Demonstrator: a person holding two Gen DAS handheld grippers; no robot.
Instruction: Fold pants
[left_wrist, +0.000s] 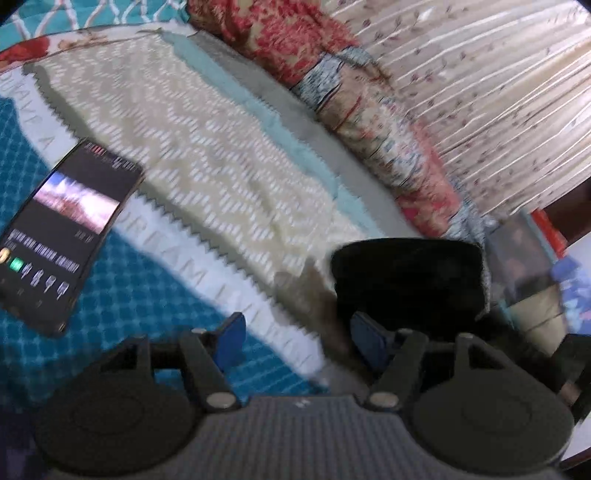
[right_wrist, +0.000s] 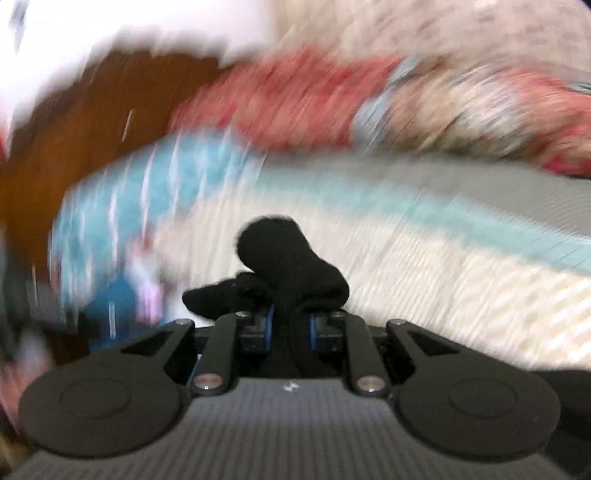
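Note:
The black pants lie as a dark bundle on the bed at the right of the left wrist view, just beyond my left gripper's right finger. My left gripper is open and empty, its blue pads spread wide above the bedspread. In the blurred right wrist view my right gripper is shut on a bunched fold of the black pants, which sticks up between the jaws above the cream blanket.
A phone with a lit screen lies on the teal bedspread at the left. A cream zigzag blanket covers the bed's middle. Floral pillows and a striped curtain stand behind.

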